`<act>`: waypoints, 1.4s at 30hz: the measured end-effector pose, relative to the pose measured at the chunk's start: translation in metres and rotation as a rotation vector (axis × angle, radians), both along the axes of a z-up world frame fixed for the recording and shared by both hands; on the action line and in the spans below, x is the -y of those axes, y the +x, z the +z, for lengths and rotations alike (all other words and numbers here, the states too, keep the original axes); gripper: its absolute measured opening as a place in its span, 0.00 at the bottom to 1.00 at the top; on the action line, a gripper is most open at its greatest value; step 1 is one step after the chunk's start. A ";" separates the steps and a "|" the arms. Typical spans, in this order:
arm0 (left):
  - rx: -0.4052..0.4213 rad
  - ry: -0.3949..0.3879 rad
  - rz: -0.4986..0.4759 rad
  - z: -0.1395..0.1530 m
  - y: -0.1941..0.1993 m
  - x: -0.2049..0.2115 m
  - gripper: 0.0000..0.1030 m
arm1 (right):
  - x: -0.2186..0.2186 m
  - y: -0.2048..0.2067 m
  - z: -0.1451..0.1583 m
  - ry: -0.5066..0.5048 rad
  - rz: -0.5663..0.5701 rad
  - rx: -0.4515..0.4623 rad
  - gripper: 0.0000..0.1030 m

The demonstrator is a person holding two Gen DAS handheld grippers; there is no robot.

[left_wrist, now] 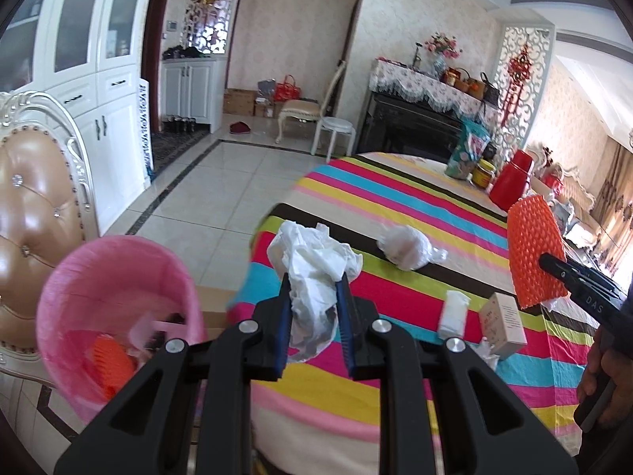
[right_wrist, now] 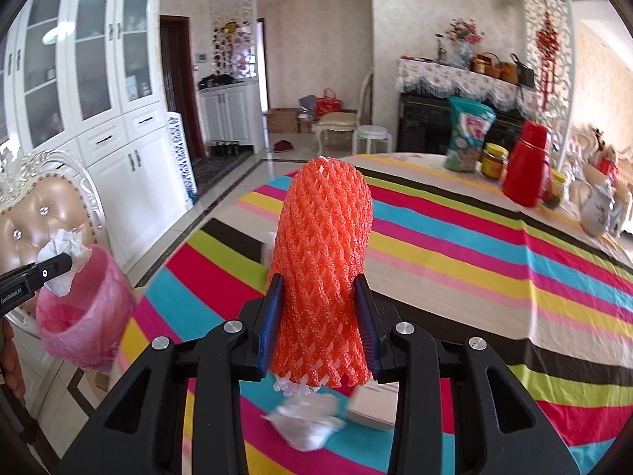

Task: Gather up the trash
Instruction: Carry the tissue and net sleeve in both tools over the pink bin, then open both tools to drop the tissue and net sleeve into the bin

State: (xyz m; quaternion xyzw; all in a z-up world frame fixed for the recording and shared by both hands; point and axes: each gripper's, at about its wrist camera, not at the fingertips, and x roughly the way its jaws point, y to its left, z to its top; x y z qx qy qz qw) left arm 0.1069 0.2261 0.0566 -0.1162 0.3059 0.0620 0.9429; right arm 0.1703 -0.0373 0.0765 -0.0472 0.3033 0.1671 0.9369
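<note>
My left gripper (left_wrist: 314,277) is shut on a crumpled white tissue (left_wrist: 312,265), held in the air above the near edge of the striped table (left_wrist: 395,206). A pink-lined bin (left_wrist: 114,308) stands low to its left with an orange scrap inside. My right gripper (right_wrist: 321,281) is shut on an orange foam fruit net (right_wrist: 324,261), upright above the table. From the right wrist view the tissue (right_wrist: 63,257) hangs just above the bin (right_wrist: 87,312). The net (left_wrist: 534,249) shows at the right of the left wrist view. A crumpled plastic bag (left_wrist: 407,247), a small white packet (left_wrist: 453,312) and a carton (left_wrist: 502,324) lie on the cloth.
A padded chair (left_wrist: 35,213) stands behind the bin. At the table's far end are a snack bag (right_wrist: 469,134), a yellow-lidded jar (right_wrist: 492,160), a red flask (right_wrist: 528,166) and a white jug (right_wrist: 597,209). White cabinets (right_wrist: 99,91) line the left wall. Tiled floor lies beyond.
</note>
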 end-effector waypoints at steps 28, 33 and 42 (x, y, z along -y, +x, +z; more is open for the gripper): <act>0.026 0.002 0.231 0.015 -0.075 -0.178 0.20 | -0.279 -0.045 0.005 -0.039 0.391 -0.019 0.34; 0.023 0.002 0.247 0.014 -0.078 -0.195 0.20 | -0.314 -0.047 -0.005 -0.056 0.438 -0.046 0.34; 0.015 -0.016 0.261 0.008 -0.080 -0.212 0.22 | -0.354 -0.051 -0.025 -0.083 0.489 -0.071 0.35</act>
